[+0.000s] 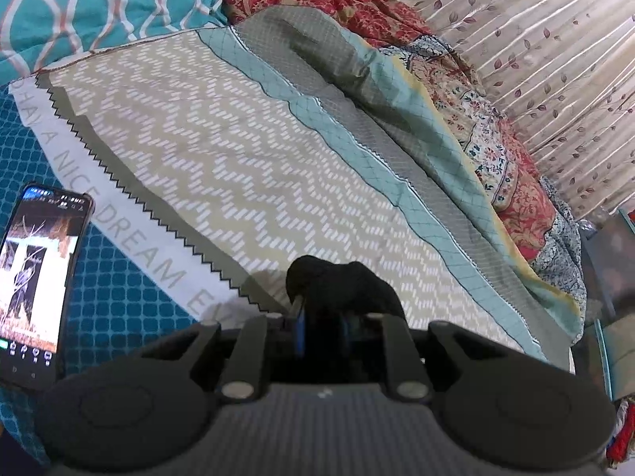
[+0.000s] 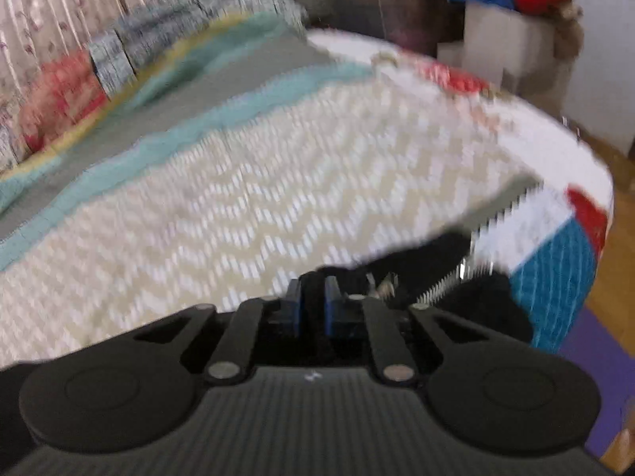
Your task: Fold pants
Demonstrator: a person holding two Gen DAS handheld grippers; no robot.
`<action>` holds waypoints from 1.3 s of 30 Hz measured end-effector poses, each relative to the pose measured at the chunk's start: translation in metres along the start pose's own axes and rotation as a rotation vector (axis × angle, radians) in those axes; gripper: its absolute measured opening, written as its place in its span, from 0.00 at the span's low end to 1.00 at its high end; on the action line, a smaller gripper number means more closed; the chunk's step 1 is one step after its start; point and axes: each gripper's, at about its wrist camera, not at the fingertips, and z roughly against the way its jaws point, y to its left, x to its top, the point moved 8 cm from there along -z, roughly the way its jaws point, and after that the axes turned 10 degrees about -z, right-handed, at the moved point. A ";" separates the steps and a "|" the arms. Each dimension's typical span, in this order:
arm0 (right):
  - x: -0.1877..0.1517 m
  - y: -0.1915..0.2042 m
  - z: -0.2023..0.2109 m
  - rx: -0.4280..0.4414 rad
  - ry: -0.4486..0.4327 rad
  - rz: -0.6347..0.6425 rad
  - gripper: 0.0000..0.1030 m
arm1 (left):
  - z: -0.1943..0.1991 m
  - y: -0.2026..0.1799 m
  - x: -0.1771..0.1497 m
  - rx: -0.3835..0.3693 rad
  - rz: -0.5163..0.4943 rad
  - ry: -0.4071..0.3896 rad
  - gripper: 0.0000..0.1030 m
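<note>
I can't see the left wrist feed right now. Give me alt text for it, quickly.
The left gripper is shut on a bunch of black pants fabric, held just above a bedspread with a beige and white zigzag print and teal and grey bands. A smartphone with its screen lit lies at the left on blue patterned bedding, and a floral curtain hangs beyond the bed.

A bed (image 1: 246, 150) carries everything, spread with a bedsheet (image 1: 222, 174) of beige and white zigzag with teal and grey bands along its far side. Left of the left tool, a phone (image 1: 35, 281) lies with its screen lit on the sheet's dark teal checked part. Ahead and to the left sits a teal pillow (image 1: 99, 4) with wavy white lines. Far ahead and to the right, a red floral quilt (image 1: 496, 150) lies bunched along the bed's edge by the curtain. In the blurred right view, the bed's end (image 2: 555, 158) curves down ahead and to the right of the tool.
</note>
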 end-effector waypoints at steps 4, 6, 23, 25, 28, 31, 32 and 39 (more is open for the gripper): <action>0.063 0.019 0.021 0.072 -0.166 -0.080 0.11 | -0.006 -0.006 0.012 -0.018 0.021 -0.019 0.14; 0.093 0.034 0.026 0.094 -0.235 -0.096 0.11 | -0.012 -0.012 0.022 -0.020 0.018 -0.032 0.14; 0.119 0.114 -0.072 0.135 -0.254 -0.038 0.55 | -0.114 -0.023 0.040 0.142 0.018 -0.029 0.45; 0.109 0.095 -0.088 0.123 -0.194 -0.065 0.55 | -0.110 -0.017 0.038 0.130 0.033 -0.017 0.47; 0.100 0.071 -0.107 0.080 -0.136 -0.180 0.56 | -0.098 -0.015 0.038 0.108 0.071 -0.014 0.50; 0.087 0.065 -0.125 0.090 -0.055 -0.282 0.56 | -0.083 -0.015 0.036 0.107 0.055 -0.016 0.61; 0.080 0.067 -0.129 0.074 -0.035 -0.295 0.56 | -0.076 -0.013 0.034 0.113 0.047 -0.012 0.64; 0.055 0.092 -0.097 0.207 -0.005 -0.293 0.56 | -0.029 0.011 0.015 0.133 0.029 -0.001 0.70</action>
